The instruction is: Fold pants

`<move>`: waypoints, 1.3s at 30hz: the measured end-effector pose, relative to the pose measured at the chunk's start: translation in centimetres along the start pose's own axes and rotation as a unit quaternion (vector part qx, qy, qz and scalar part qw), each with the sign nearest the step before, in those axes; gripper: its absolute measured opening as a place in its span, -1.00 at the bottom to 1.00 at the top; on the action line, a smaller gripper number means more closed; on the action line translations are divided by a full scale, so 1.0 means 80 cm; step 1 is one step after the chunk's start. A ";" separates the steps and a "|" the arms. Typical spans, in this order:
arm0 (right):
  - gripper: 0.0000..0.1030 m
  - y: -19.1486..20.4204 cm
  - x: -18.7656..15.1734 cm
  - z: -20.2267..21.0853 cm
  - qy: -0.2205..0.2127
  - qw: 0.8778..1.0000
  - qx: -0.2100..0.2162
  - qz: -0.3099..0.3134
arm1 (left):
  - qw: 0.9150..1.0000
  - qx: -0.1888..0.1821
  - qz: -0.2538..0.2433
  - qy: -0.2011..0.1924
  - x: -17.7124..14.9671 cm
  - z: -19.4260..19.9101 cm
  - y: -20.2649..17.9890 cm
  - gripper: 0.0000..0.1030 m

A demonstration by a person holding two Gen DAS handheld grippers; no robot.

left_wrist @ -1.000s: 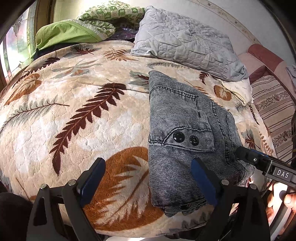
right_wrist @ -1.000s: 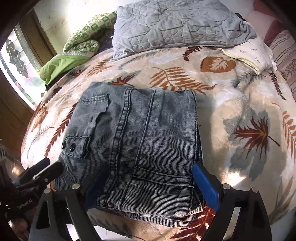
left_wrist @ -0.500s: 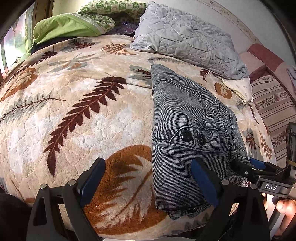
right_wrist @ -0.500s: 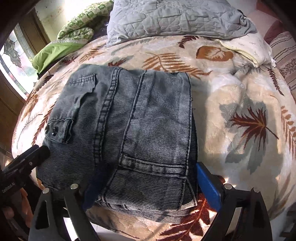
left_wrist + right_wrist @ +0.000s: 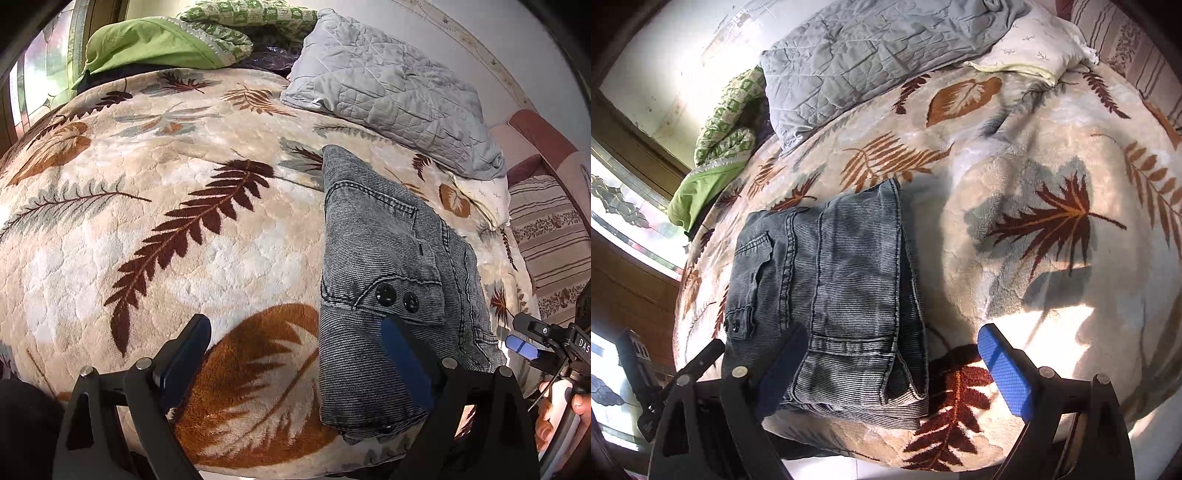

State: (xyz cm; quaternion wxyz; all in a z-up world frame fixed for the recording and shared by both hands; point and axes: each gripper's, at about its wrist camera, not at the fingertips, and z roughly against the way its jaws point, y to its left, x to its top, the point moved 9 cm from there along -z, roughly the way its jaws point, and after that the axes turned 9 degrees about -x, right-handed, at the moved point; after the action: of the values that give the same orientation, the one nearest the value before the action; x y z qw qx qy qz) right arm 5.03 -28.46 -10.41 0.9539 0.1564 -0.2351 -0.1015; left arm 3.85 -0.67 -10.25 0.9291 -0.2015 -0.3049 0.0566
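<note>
Lying folded into a compact grey block, the pants sit on the leaf-print blanket at the bed's near edge, pocket flap and its two black snaps facing up. Everything below is placed relative to that block

Left gripper: jaws spread wide, holding nothing; one blue pad over bare blanket beside the block, the other over the block's near corner. Cannot tell if that pad touches cloth

Right gripper: jaws likewise wide apart and empty; one pad at the block's near edge, the other clear of it over the sunlit blanket

Judgement: folding looks essentially done; the step in hand is release and tidy. To do it well, lift both tools straight up and away from the near edge so no pad drags the top layer. The block's open side shows stacked layers slightly splayed; a light press there would square it. Risk: the block sits close to the mattress edge and could slide off if nudged

Count:
- pants: one
- grippers: two
- snaps on flap: two
- grey quilted pillow: one, beyond the block's far end
- white pillow: one, beside the grey one
- green bedding: one bundle, far from the block, by the window
</note>
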 end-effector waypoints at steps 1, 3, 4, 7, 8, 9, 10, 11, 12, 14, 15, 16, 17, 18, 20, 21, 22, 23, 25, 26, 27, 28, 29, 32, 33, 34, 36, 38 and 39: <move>0.84 0.001 0.003 -0.004 0.004 1.000 0.017 -0.003 | 1.000 -0.002 -0.002 0.002 0.002 -0.001 -0.003 0.82; 0.84 -0.001 0.008 -0.017 0.020 0.999 0.040 -0.019 | 1.000 -0.003 -0.005 0.007 0.006 -0.004 -0.007 0.82; 0.84 -0.003 0.010 -0.025 0.033 0.998 0.047 -0.029 | 1.000 -0.004 -0.007 0.010 0.008 -0.006 -0.008 0.82; 0.84 -0.004 0.023 -0.044 0.053 0.995 0.072 -0.044 | 1.000 -0.011 0.003 0.016 0.019 -0.016 -0.010 0.82; 0.84 -0.002 0.028 -0.050 0.057 0.995 0.073 -0.039 | 0.999 -0.022 0.010 0.022 0.022 -0.022 -0.012 0.82; 0.84 0.000 0.031 -0.057 0.062 0.995 0.071 -0.032 | 0.999 -0.033 0.019 0.030 0.025 -0.029 -0.015 0.82; 0.86 0.000 0.033 -0.062 0.065 0.995 0.067 -0.034 | 0.997 -0.054 0.028 0.044 0.025 -0.039 -0.020 0.82; 0.86 0.002 0.034 -0.066 0.067 0.995 0.066 -0.032 | 0.995 -0.073 0.037 0.062 0.024 -0.050 -0.024 0.82; 0.86 0.007 0.035 -0.069 0.070 0.995 0.064 -0.021 | 0.993 -0.080 0.046 0.078 0.021 -0.059 -0.025 0.82; 0.86 0.021 0.033 -0.067 0.078 0.993 0.083 -0.006 | 0.991 -0.094 0.049 0.084 0.019 -0.067 -0.031 0.82; 0.81 0.032 0.030 -0.065 0.086 0.990 0.112 -0.003 | 0.991 -0.092 0.042 0.082 0.019 -0.068 -0.034 0.82; 0.81 0.035 0.027 -0.064 0.084 0.990 0.110 0.006 | 0.992 -0.090 0.033 0.081 0.019 -0.068 -0.038 0.79; 0.81 0.034 0.027 -0.066 0.081 0.993 0.089 0.019 | 0.992 -0.088 0.022 0.082 0.019 -0.069 -0.042 0.69; 0.76 0.033 0.024 -0.074 0.089 0.993 0.079 0.027 | 0.992 -0.093 0.010 0.090 0.018 -0.070 -0.049 0.17; 0.64 0.032 0.023 -0.082 0.088 0.993 0.071 0.018 | 0.992 -0.089 -0.002 0.094 0.016 -0.070 -0.056 0.04; 0.43 0.036 0.022 -0.082 0.086 0.994 0.064 0.032 | 0.992 -0.089 -0.011 0.093 0.015 -0.069 -0.059 -0.12; 0.10 0.040 0.020 -0.081 0.084 0.994 0.047 0.056 | 0.992 -0.088 -0.019 0.092 0.014 -0.070 -0.062 -0.24; 0.02 0.041 0.019 -0.080 0.086 0.994 0.041 0.061 | 0.992 -0.087 -0.023 0.090 0.014 -0.070 -0.064 -0.29; -0.27 0.040 0.019 -0.079 0.085 0.994 0.031 0.069 | 0.992 -0.083 -0.043 0.086 0.016 -0.068 -0.072 -0.47; -0.31 0.041 0.019 -0.077 0.081 0.994 0.025 0.073 | 0.992 -0.075 -0.061 0.081 0.018 -0.065 -0.077 -0.50; -0.38 0.045 0.019 -0.074 0.074 0.994 0.018 0.080 | 0.992 -0.072 -0.076 0.074 0.019 -0.062 -0.082 -0.54; -0.45 0.050 0.018 -0.071 0.066 0.994 0.010 0.092 | 0.991 -0.072 -0.086 0.068 0.022 -0.059 -0.086 -0.56; -0.48 0.055 0.019 -0.067 0.059 0.993 0.005 0.101 | 0.991 -0.073 -0.092 0.063 0.025 -0.055 -0.088 -0.56; -0.55 0.066 0.029 -0.045 0.031 0.994 0.018 0.104 | 0.991 -0.085 -0.096 0.047 0.039 -0.042 -0.089 -0.58; -0.55 0.072 0.033 -0.035 0.020 0.994 0.023 0.106 | 0.990 -0.082 -0.104 0.039 0.046 -0.035 -0.090 -0.58; -0.56 0.078 0.037 -0.026 0.009 0.993 0.027 0.111 | 0.990 -0.080 -0.112 0.027 0.054 -0.026 -0.091 -0.58; -0.56 0.095 0.048 -0.007 -0.011 0.992 0.033 0.121 | 0.989 -0.082 -0.125 -0.001 0.075 -0.005 -0.096 -0.58; -0.56 0.111 0.064 0.012 -0.034 0.990 0.042 0.127 | 0.987 -0.085 -0.133 -0.024 0.102 0.014 -0.100 -0.58; -0.56 0.120 0.073 0.022 -0.044 0.990 0.047 0.128 | 0.987 -0.086 -0.135 -0.032 0.114 0.021 -0.101 -0.58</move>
State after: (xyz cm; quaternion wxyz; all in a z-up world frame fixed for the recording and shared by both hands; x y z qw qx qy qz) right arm 10.42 -21.55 -3.21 0.9392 0.1653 -0.2997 0.0259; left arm 10.11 -5.36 -0.74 0.8973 -0.2352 -0.3627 -0.0895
